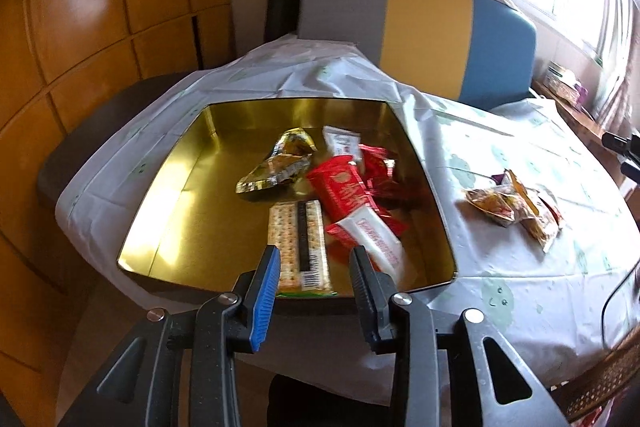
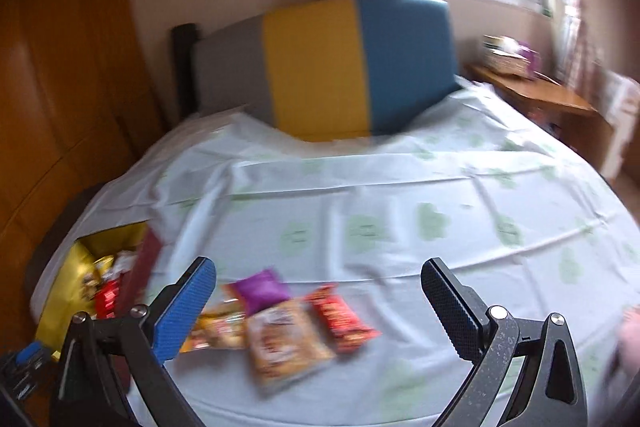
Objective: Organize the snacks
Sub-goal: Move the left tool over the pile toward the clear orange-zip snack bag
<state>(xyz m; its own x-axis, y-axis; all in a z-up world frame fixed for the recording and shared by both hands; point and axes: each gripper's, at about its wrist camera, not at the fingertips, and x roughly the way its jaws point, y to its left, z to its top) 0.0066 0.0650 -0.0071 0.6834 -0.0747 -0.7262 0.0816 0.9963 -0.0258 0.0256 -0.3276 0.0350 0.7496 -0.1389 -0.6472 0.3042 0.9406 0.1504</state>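
Note:
A gold tin box [image 1: 168, 195] sits on the table's left and holds several snack packets: a cracker pack [image 1: 298, 247], red packets [image 1: 344, 191] and a gold foil packet [image 1: 280, 167]. My left gripper [image 1: 316, 255] is open and empty, just above the box's near edge. A few loose packets [image 1: 516, 207] lie on the cloth to the right of the box. In the right wrist view they are an orange packet [image 2: 284, 343], a red one [image 2: 340, 319] and a purple one [image 2: 262, 289]. My right gripper [image 2: 318, 281] is wide open and empty above them. The box [image 2: 72, 291] shows at the left.
The table wears a white cloth with green prints [image 2: 400, 195]. A grey, yellow and blue chair back [image 2: 332, 67] stands behind it. Wooden cabinets [image 1: 80, 27] are at the left, and a wooden side table [image 2: 536, 91] under the window at the right.

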